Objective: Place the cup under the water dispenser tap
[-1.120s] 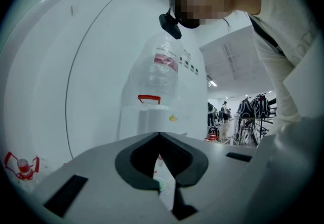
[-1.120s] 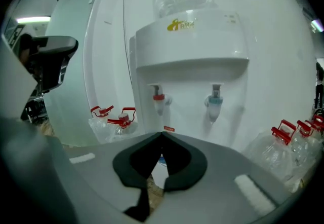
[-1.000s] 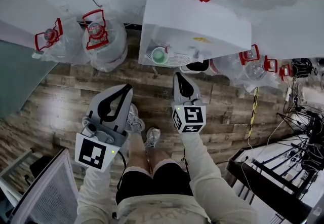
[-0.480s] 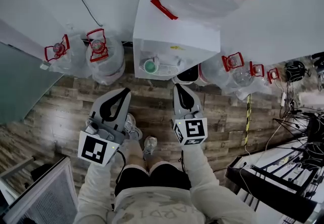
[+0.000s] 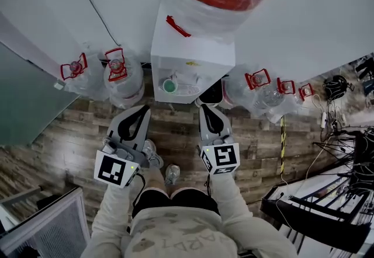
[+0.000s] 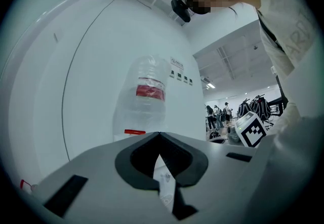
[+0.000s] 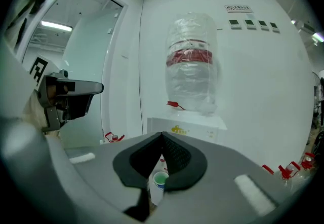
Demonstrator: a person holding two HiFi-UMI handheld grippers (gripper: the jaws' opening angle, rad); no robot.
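your left gripper [image 5: 142,112] and right gripper [image 5: 208,111] are side by side, each with jaws pressed together on nothing. the green cup [image 5: 169,85] stands ahead of them, well apart from both, on the drip tray of the water dispenser [image 5: 193,55].

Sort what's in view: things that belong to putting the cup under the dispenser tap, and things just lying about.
For the job:
- cup
- water dispenser
- left gripper, shut, empty
- right gripper, shut, empty

Lying about:
- spare water bottles on the floor
- cables
- black stand
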